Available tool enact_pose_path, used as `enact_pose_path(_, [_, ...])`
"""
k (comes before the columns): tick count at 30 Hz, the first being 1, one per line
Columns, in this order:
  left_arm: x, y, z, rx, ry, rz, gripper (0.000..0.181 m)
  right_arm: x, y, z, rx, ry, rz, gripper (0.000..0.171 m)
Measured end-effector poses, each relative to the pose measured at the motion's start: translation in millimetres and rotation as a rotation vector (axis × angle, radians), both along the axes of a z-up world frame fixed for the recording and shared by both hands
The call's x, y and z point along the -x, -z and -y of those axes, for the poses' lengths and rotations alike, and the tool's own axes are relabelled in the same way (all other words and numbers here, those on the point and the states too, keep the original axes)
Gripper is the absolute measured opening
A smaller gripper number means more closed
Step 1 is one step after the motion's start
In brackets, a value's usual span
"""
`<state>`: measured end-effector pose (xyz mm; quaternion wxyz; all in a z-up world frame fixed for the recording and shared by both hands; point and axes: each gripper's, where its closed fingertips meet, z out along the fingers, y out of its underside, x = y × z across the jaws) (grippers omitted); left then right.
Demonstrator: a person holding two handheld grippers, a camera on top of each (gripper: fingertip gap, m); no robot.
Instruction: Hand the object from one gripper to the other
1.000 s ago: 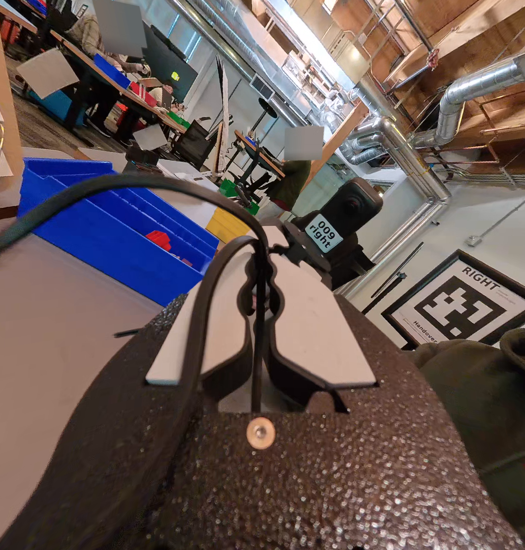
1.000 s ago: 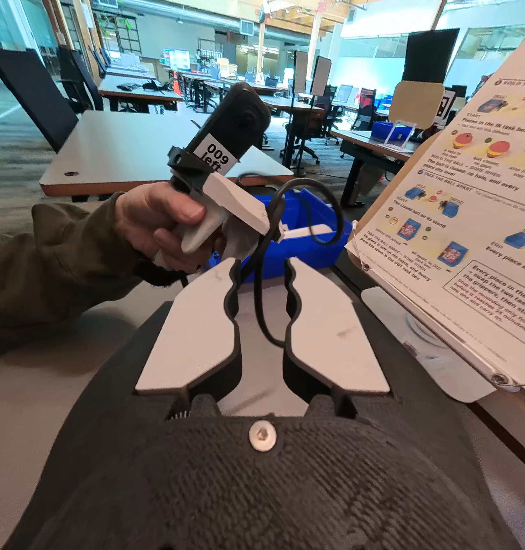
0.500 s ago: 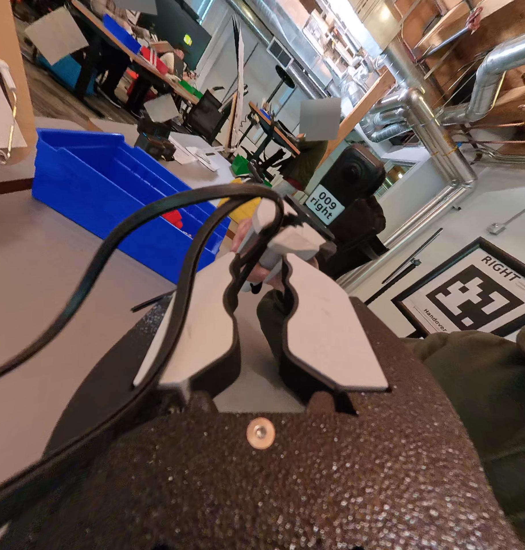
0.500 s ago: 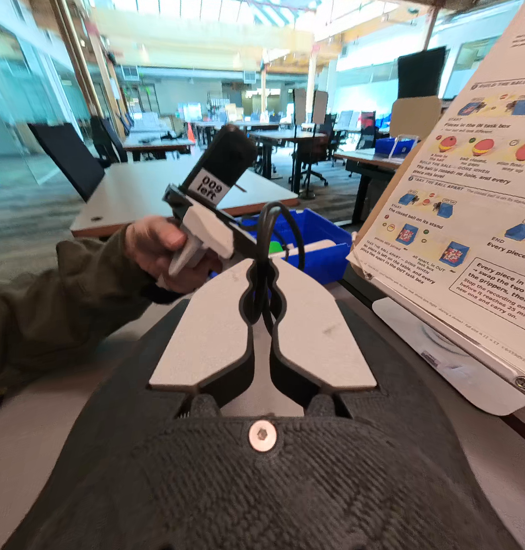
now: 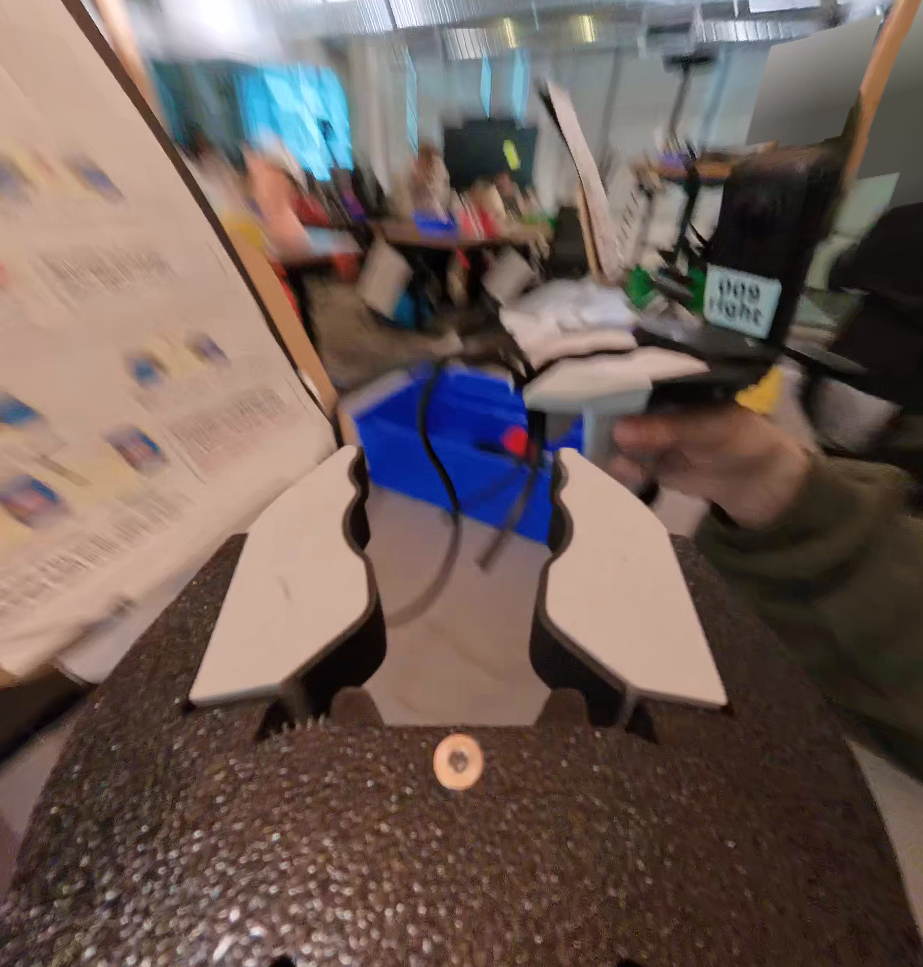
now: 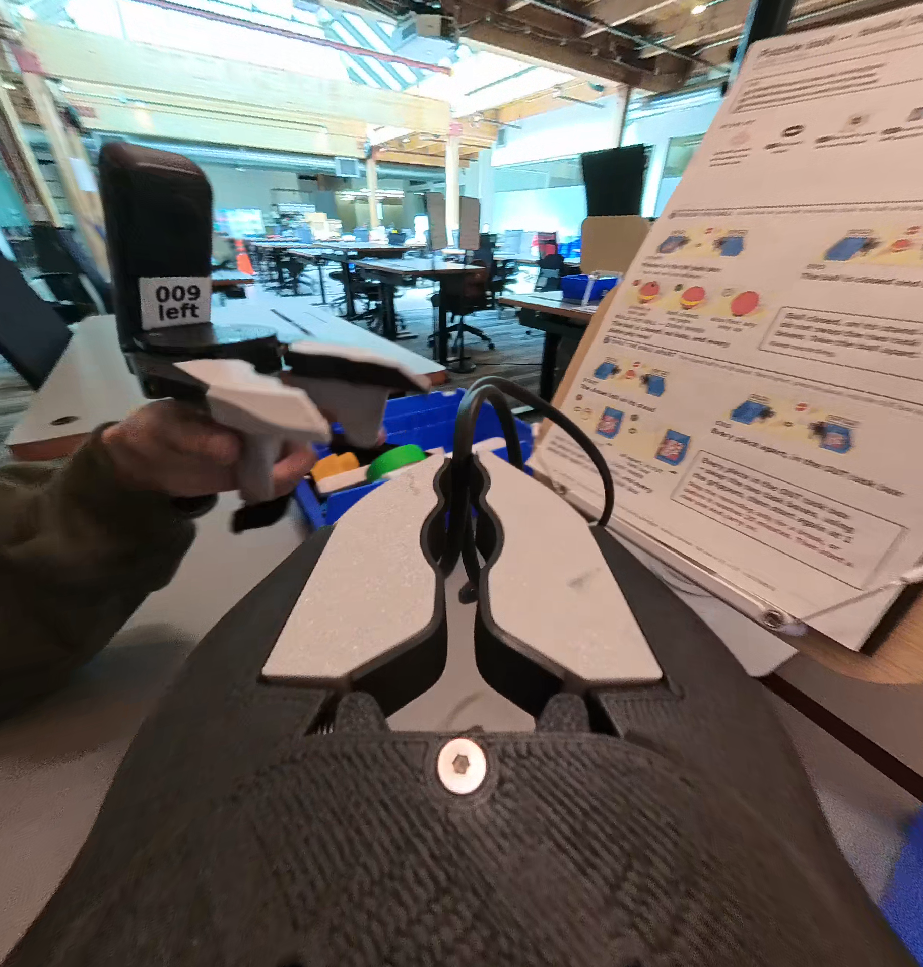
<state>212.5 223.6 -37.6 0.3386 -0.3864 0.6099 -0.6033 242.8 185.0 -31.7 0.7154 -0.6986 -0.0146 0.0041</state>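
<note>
While the right gripper sits nearest in its own view, its two grey fingers are pressed together on a black cable, which loops up and over beyond the tips and droops back down toward the table. In the left wrist view the left gripper has its fingers wide apart with nothing between them; the cable's two loose ends dangle just beyond the tips, hanging from the right gripper at the far right.

Judging by this, the handover itself looks done: the cable is in the right gripper alone, and the left one stands clear of it to the left. The next move seems to call for drawing the two apart without snagging the loop, then carrying or setting the cable down.

Room is tight on the right. A tilted instruction board stands just beside the right gripper, and the far side of the loop hangs close to its lower edge; whether it touches I cannot tell. Behind the grippers sits a blue bin holding green, yellow and red pieces. The near table surface to the left is open. Farther off are desks and chairs.
</note>
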Motion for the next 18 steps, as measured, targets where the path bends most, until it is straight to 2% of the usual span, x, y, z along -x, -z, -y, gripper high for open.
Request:
enact_pose_path(2, [1, -16, -3, -0.118, -0.095, 0.198, 0.079, 9, 4, -5, 0.020, -0.049, -0.007, 0.006])
enact_pose_path(3, [1, -15, 0, -0.196, -0.109, 0.226, 0.082, 14, 5, -7, 0.026, -0.070, -0.009, 0.006])
enact_pose_path(5, [0, -6, 10, -0.287, -0.076, 0.213, 0.094, 25, 6, -11, 0.030, -0.130, -0.035, 0.006])
enact_pose_path(8, [-4, 11, 24, -0.346, -0.008, 0.166, 0.101, 38, 4, -16, 0.002, -0.203, -0.098, 0.007])
enact_pose_path(11, [-11, 29, 25, -0.435, -0.033, 0.097, 0.101, 41, 0, -18, -0.030, -0.234, -0.162, 0.006])
enact_pose_path(13, [-14, 37, 30, -0.477, -0.036, 0.081, 0.095, 44, -4, -17, -0.059, -0.261, -0.202, 0.006])
enact_pose_path(18, [-23, 43, 24, -0.535, -0.116, 0.071, 0.053, 42, -6, -15, -0.069, -0.255, -0.204, 0.006])
